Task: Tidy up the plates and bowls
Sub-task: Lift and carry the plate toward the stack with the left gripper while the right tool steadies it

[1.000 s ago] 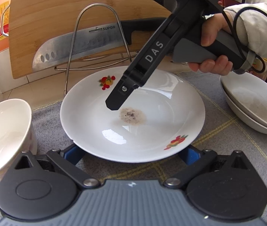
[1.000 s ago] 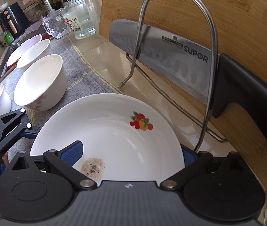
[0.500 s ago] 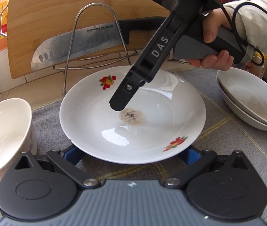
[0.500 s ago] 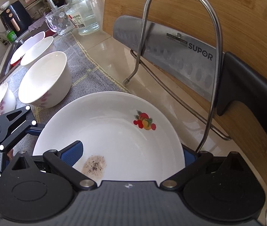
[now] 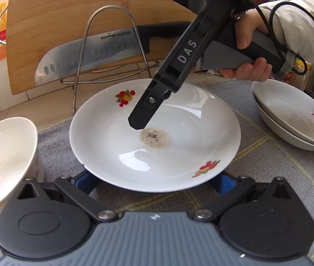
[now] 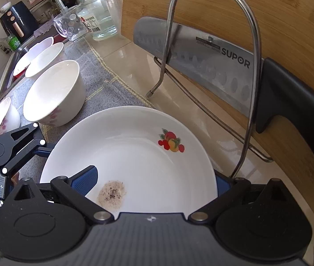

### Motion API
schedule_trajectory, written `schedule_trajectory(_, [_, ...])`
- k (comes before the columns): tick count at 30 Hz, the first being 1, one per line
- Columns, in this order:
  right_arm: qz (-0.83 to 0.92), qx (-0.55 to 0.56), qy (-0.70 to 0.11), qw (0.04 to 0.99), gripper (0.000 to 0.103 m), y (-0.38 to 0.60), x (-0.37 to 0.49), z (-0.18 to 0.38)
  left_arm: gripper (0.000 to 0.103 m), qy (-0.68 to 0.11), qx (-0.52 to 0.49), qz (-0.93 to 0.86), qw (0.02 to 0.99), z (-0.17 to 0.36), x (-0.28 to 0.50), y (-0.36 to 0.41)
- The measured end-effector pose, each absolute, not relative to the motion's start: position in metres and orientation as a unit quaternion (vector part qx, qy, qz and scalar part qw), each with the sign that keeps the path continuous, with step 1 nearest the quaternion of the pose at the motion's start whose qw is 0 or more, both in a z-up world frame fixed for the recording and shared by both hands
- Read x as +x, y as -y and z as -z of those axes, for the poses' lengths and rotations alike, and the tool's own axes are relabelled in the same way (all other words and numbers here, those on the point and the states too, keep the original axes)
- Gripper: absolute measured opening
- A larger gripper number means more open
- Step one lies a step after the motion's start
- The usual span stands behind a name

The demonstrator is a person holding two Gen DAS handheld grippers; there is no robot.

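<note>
My right gripper (image 6: 154, 181) reaches over the round, glossy white plate (image 5: 179, 155) on the grey woven mat (image 5: 278, 166), jaws spread wide: one blue pad (image 6: 86, 176) inside the rim, the other beyond it, neither pinching. A speckled brown residue (image 5: 154, 137) dries in the plate's shallow well. My left gripper (image 5: 154, 181) is also wide, its blue pads tucked under the plate's near edge. A deep white bowl (image 5: 4, 161) stands left; two nested dishes (image 5: 289, 115) lie right. Behind, a steel cleaver (image 5: 86, 53) hangs in a wire rack (image 5: 110, 44) against a bamboo board (image 5: 68, 11).
</note>
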State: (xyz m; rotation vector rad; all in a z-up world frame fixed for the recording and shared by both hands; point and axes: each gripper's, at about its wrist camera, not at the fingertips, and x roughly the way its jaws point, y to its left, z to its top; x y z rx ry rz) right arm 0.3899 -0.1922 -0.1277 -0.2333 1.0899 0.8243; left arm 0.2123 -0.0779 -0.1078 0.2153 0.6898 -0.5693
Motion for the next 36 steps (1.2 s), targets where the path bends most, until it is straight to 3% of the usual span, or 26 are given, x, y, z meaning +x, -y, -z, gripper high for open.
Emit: schedule_trajectory(36, [-0.387,-0.035,-0.529,0.755,0.103,0.205,0.359,0.114,0.102,-0.348,0.125,0.302,0.878,0.089,0.203,0.074])
